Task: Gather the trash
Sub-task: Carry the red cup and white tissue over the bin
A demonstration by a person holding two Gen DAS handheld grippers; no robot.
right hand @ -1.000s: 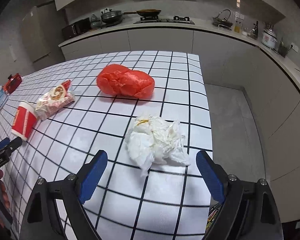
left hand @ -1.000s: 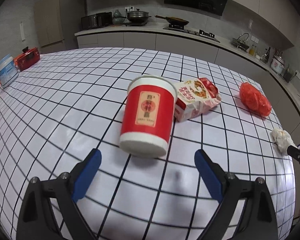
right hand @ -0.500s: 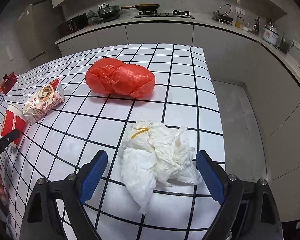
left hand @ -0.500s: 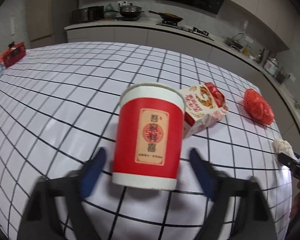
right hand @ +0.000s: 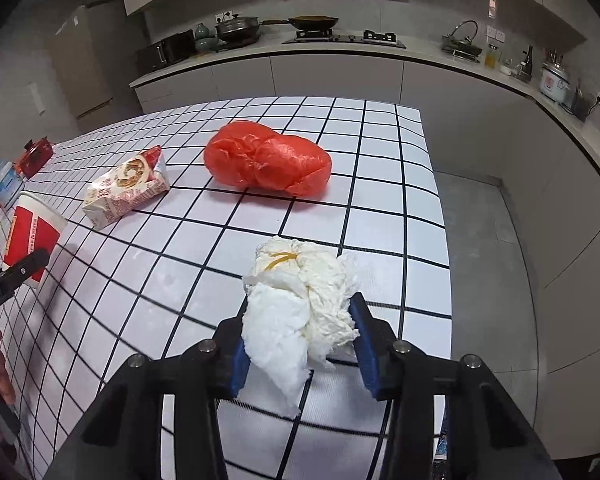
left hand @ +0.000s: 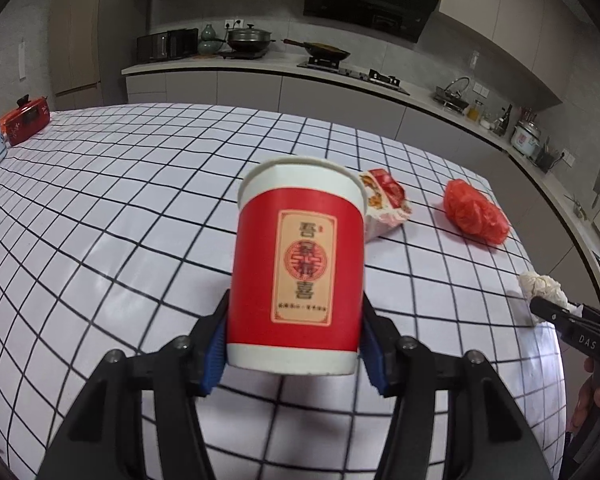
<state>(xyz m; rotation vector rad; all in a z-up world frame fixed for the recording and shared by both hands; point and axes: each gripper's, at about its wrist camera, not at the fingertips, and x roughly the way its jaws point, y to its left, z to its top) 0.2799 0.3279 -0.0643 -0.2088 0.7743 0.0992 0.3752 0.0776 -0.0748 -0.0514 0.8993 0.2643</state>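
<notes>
Both sets of jaws, wide apart 1 second ago, have closed: left gripper clamps the red paper cup at lower centre; right gripper pinches the white tissue wad at lower centre. Beyond, on the checked table, lie a snack packet centre left and a red plastic bag centre

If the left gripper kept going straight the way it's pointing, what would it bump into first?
Probably the checked table: the left gripper, shut on the red cup, points down at it. The snack carton lies just behind; depth is unclear.
</notes>
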